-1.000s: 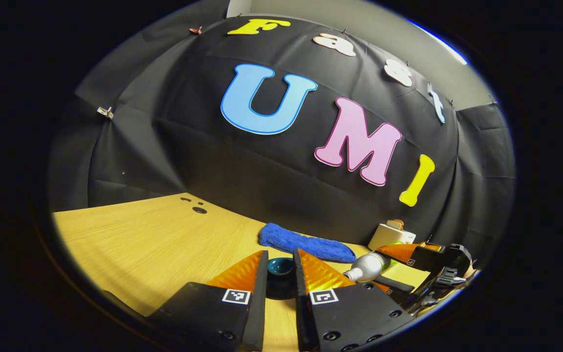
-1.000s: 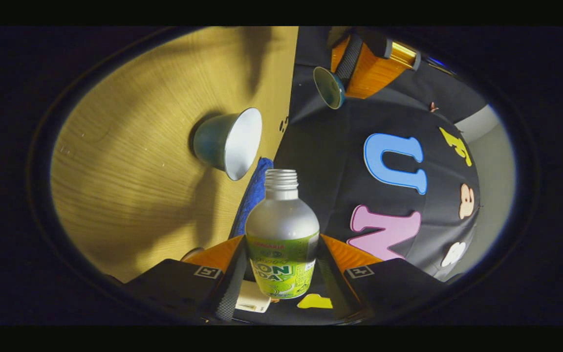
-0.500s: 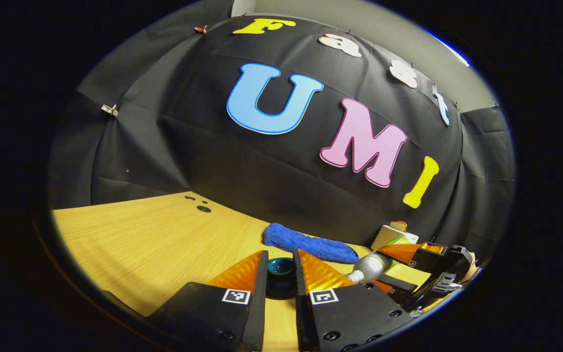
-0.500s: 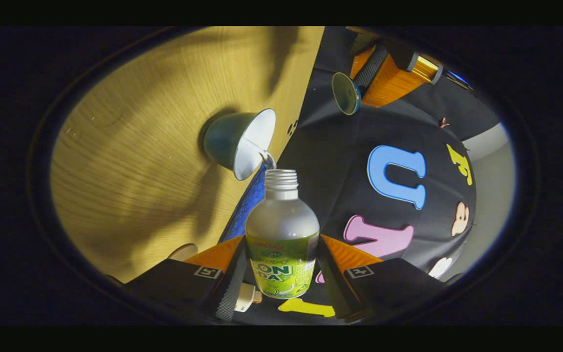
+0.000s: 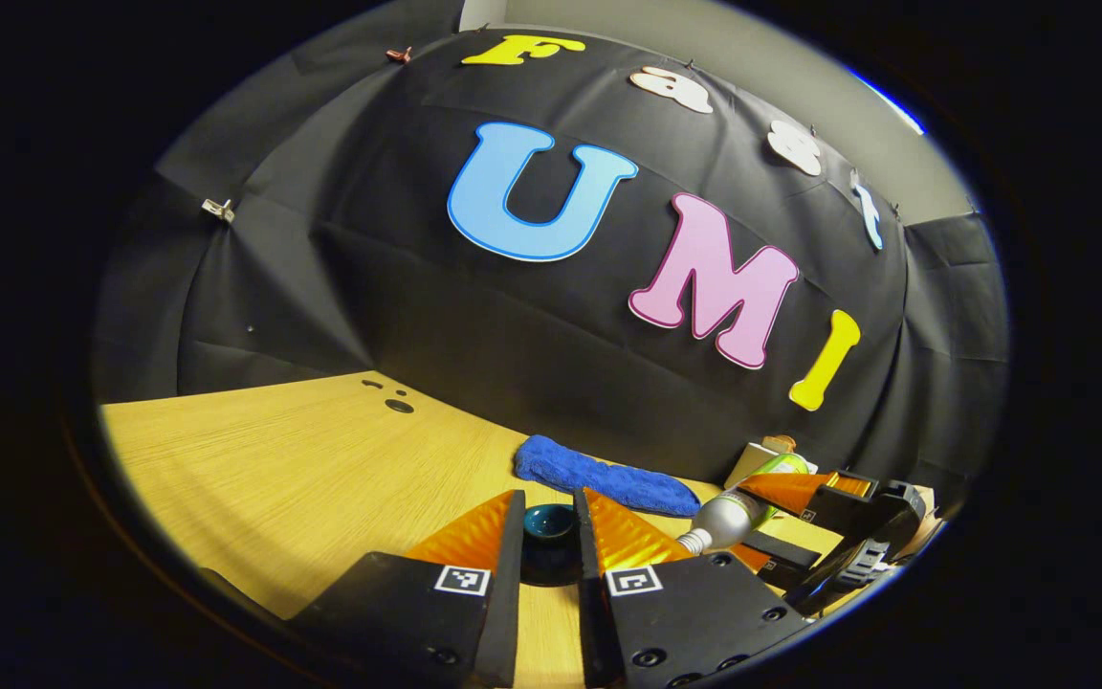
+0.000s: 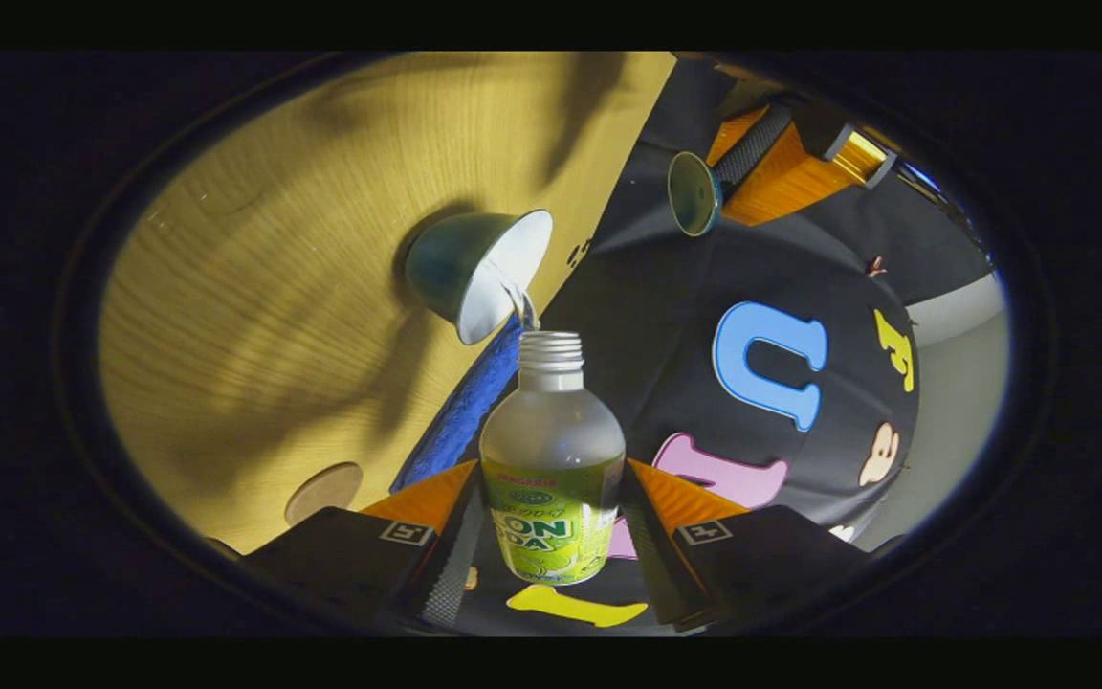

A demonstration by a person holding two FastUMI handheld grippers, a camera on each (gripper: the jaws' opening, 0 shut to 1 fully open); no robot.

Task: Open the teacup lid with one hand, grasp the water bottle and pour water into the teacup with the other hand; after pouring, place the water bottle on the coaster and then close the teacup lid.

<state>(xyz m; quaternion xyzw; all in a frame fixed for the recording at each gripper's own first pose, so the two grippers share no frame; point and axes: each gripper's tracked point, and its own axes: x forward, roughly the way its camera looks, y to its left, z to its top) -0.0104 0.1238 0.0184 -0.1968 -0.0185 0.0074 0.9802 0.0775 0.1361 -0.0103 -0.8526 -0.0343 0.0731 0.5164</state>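
My right gripper [image 6: 551,536] has its jaws clamped on the smooth, slippery water bottle [image 6: 552,478], tipped and streaming into the teacup [image 6: 476,273] mid-surface, while my left gripper [image 5: 549,541] pinches the fragile lid [image 5: 549,523]

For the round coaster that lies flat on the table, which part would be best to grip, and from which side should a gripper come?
The coaster is a thin disc lying flat on the table, so only its rim offers a hold. Probably best to come from above, fingers astride opposite edges, or to slide it to the table edge first. Both grippers are occupied.
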